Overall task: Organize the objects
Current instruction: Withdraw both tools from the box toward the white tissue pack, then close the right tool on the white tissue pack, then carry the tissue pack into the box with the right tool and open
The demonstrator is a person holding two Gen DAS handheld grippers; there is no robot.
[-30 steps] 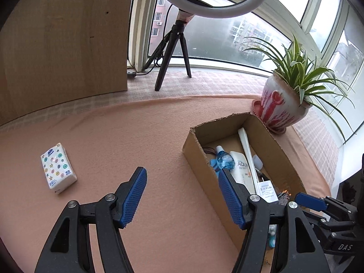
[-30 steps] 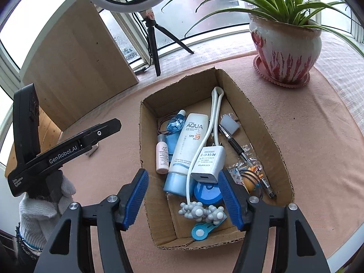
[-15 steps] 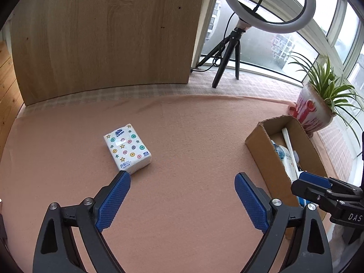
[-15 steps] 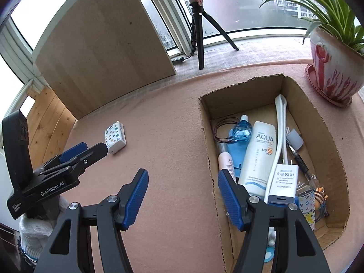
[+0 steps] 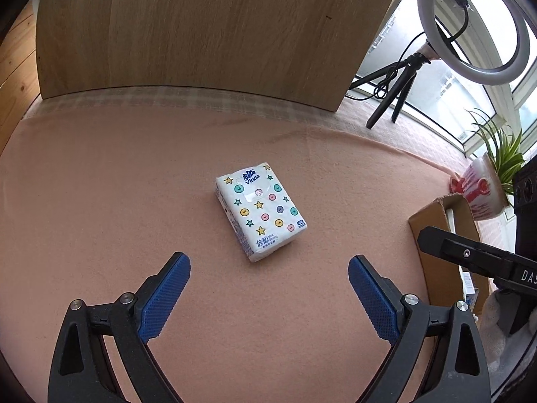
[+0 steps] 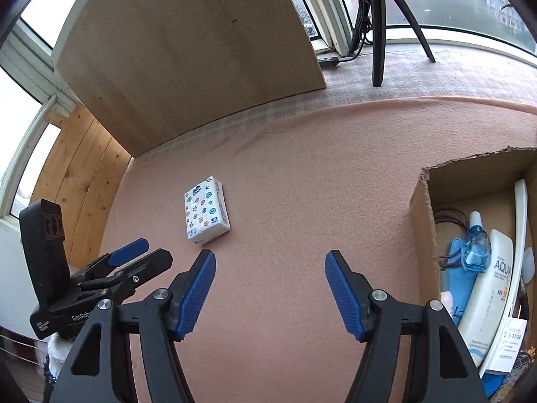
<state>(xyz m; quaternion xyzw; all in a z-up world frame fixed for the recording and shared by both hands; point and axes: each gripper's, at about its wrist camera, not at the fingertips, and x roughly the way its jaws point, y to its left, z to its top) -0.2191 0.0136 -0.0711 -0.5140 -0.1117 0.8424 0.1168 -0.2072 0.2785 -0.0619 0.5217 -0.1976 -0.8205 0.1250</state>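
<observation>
Pink felt-covered table | white star-and-dot printed tissue pack lies flat just ahead of empty left claw, spread wide to straddle it | right claw opening, empty | brown cardboard box to its right, likely destination

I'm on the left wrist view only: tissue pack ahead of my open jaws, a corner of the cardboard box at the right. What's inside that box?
Observer: The right wrist view shows a white AQUA sunscreen tube lying in the cardboard box.
Operator: Anything else in there?
Observer: A small blue bottle lies beside the tube, nearer the box's left wall.
Operator: Is the right gripper carrying anything?
Observer: No. The right gripper is empty, its jaws opening over bare pink cloth.
Operator: And the tissue pack from there?
Observer: The tissue pack lies flat, ahead and left of those jaws.
</observation>
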